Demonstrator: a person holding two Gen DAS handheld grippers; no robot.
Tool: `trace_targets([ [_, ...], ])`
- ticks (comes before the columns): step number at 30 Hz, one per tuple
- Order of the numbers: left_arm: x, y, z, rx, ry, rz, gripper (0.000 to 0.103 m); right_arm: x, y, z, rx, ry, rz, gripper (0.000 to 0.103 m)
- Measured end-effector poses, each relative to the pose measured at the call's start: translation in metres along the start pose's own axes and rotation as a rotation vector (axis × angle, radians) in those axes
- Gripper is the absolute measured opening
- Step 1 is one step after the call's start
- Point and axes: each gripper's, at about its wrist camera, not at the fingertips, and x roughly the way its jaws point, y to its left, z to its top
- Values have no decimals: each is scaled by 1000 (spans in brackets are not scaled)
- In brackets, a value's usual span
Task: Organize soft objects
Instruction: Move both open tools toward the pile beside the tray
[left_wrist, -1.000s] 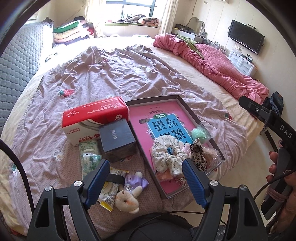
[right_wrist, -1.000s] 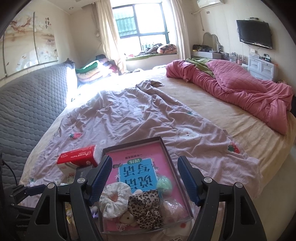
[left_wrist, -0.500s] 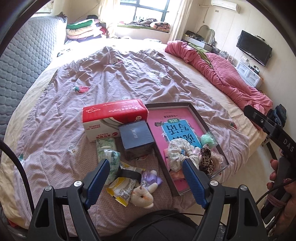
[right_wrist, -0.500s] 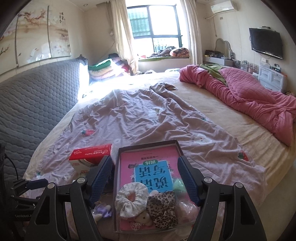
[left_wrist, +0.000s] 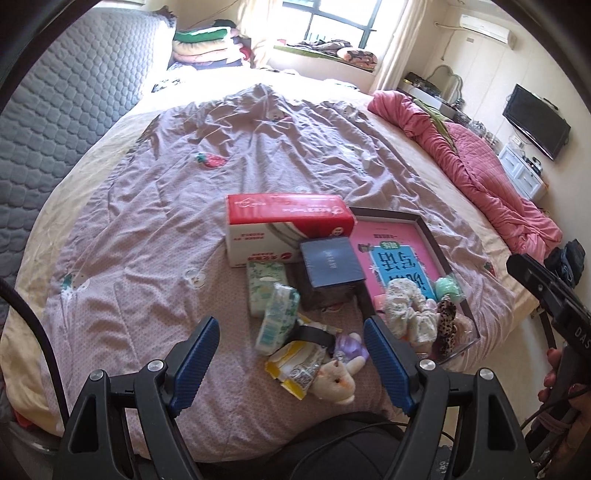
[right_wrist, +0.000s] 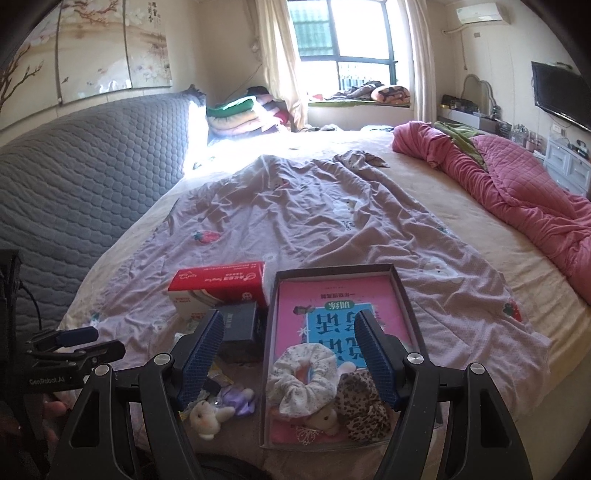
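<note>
Fingers of the left gripper (left_wrist: 290, 363): blue pads spread wide, nothing between them, tilted steeply down over the near edge of the lilac bedspread (left_wrist: 155, 236). Fingers of the right gripper (right_wrist: 291, 356): likewise parted and empty, angled down toward the tray. Person's hand (left_wrist: 567, 402): wrapped round the right gripper's handle at the right edge of the left wrist view. Items, left to right: red-and-white tissue box (left_wrist: 284, 227), lying on the spread; green tissue packs (left_wrist: 271, 299), just in front of it; yellow packet (left_wrist: 295, 367) and cream plush toy (left_wrist: 334, 382) with purple plush (left_wrist: 351, 347), nearest the left gripper; dark blue box (left_wrist: 330, 262), touching the tray's left wall; shallow dark tray (right_wrist: 402, 295) with pink book inside; in its near end, floral scrunchie (right_wrist: 304, 376), small plush (right_wrist: 325, 417), leopard-print scrunchie (right_wrist: 364, 406), mint-green ball (left_wrist: 447, 288). Pink quilt (right_wrist: 524, 195): bunched far right on the bed.
</note>
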Motion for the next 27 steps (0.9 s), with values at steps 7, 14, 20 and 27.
trace_targets([
  [7, 9, 22, -8, -34, 27, 18, 80, 20, 25, -14, -46, 72, 49, 75],
  [14, 23, 31, -17, -46, 61, 29, 80, 41, 51, -35, -128, 149, 93, 75],
  [20, 40, 37, -24, -52, 105, 28, 80, 61, 74, -62, -245, 228, 142, 75],
  [27, 59, 39, -31, -51, 150, 20, 80, 89, 92, -95, -362, 345, 177, 75],
])
